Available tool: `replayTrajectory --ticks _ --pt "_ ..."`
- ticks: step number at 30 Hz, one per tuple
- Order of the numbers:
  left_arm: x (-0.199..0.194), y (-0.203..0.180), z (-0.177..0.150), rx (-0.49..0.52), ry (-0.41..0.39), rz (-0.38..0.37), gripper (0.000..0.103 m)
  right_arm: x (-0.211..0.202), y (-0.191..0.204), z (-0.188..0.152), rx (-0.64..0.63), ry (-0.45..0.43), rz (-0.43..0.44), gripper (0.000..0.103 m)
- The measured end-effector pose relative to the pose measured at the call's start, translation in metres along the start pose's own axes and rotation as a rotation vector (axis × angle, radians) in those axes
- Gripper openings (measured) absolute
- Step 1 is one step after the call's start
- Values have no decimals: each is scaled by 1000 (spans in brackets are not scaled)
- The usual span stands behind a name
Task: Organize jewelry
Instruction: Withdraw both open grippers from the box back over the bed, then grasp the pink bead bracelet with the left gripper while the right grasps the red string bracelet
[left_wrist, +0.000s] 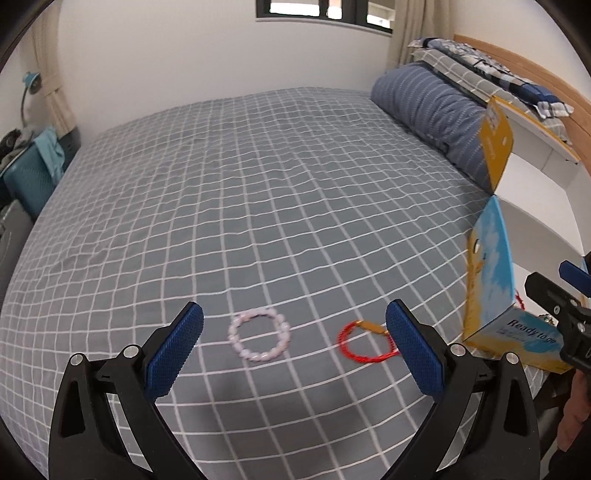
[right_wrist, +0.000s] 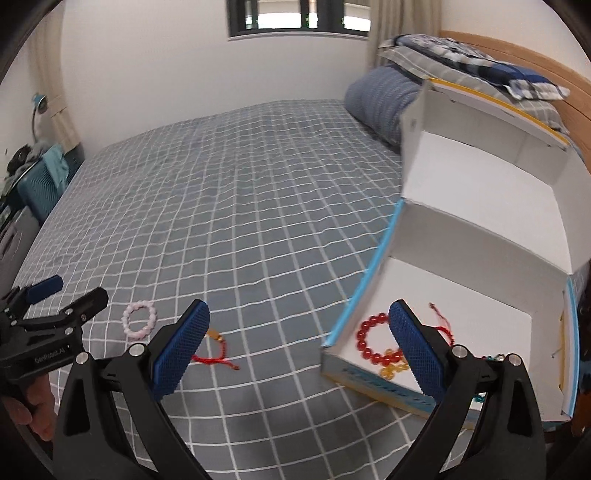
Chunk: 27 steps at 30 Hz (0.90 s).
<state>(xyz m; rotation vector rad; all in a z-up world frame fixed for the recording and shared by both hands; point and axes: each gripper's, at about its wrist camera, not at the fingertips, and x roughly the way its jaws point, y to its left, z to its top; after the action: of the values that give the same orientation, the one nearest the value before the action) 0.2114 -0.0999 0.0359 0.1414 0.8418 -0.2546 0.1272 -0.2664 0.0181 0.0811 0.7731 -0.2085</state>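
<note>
A pink bead bracelet (left_wrist: 258, 339) lies on the grey checked bedsheet, between and just ahead of my open left gripper (left_wrist: 293, 345). It also shows in the right wrist view (right_wrist: 139, 319). A red cord bracelet (left_wrist: 364, 341) with a gold piece lies by the left gripper's right finger; it shows too in the right wrist view (right_wrist: 216, 352). An open box (right_wrist: 480, 295) with a white inside holds a red bead bracelet (right_wrist: 375, 341), an amber bead piece (right_wrist: 393, 369) and a red cord (right_wrist: 441, 325). My right gripper (right_wrist: 299, 345) is open and empty over the box's left edge.
The box's blue and yellow outer wall (left_wrist: 491, 273) stands at the right of the left wrist view. Pillows and folded bedding (left_wrist: 443, 107) lie at the head of the bed. A teal suitcase (left_wrist: 29, 177) and a lamp stand beyond the bed's left edge.
</note>
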Motion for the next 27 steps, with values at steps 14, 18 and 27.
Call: replayTrajectory --ticks 14,18,27 --pt "40 54 -36 -91 81 50 97 47 63 -22 -136 60 73 94" --pt "64 63 -42 -112 101 38 97 72 78 -30 -161 89 95 92" --pt "113 76 -53 -144 143 53 97 128 94 -55 -180 167 133 91"
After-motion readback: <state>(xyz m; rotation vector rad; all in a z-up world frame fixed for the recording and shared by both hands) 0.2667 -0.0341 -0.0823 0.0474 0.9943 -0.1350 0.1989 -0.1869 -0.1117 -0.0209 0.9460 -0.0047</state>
